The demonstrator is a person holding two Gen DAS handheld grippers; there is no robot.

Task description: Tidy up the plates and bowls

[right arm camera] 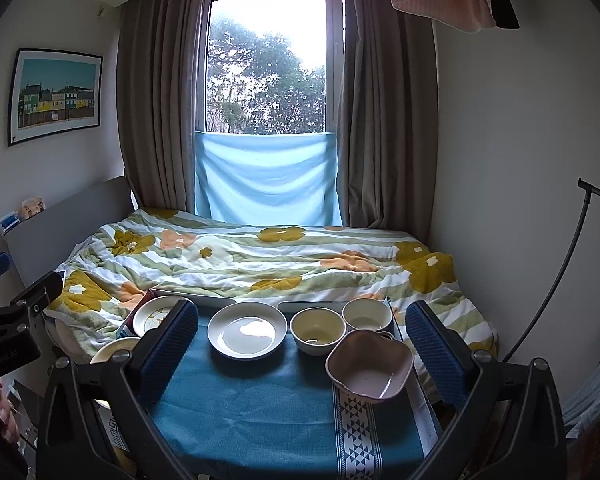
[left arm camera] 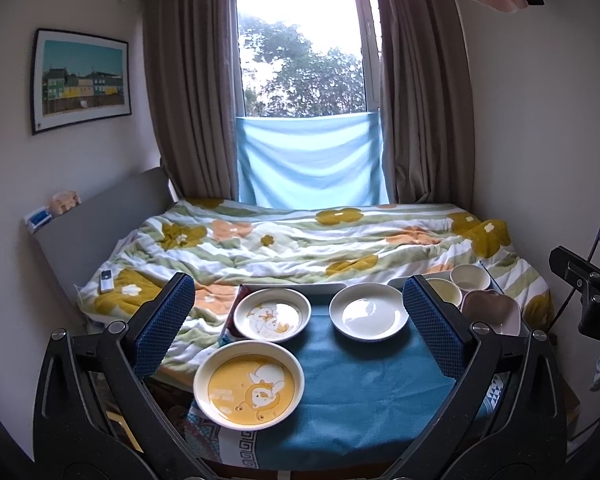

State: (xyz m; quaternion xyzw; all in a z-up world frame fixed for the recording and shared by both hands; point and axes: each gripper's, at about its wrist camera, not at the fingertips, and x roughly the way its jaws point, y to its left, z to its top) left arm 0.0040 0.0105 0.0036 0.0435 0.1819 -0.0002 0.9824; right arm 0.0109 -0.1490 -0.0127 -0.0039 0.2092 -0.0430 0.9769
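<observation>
step: nothing sorted yet; judging by layout, still the start
left claw [left arm camera: 296,324]: released, holds nothing; hovers over plates
right claw [right arm camera: 302,342]: released, holds nothing; hovers over bowls
plates: yellow plate [left arm camera: 248,384], duck plate [left arm camera: 272,314], white plate [left arm camera: 369,312]; apart on bench [left arm camera: 360,400]
bowls: two round bowls [right arm camera: 318,330] [right arm camera: 367,314], pink bowl [right arm camera: 370,366]; clustered right
next: probably nest one dish into another; needs rim pinch
writing: yellow plate's print unreadable; partial letters on left claw body, too blurred to read

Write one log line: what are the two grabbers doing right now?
left gripper: open, empty | right gripper: open, empty | three round plates, three bowls on teal cloth-covered table | nothing stacked
</observation>
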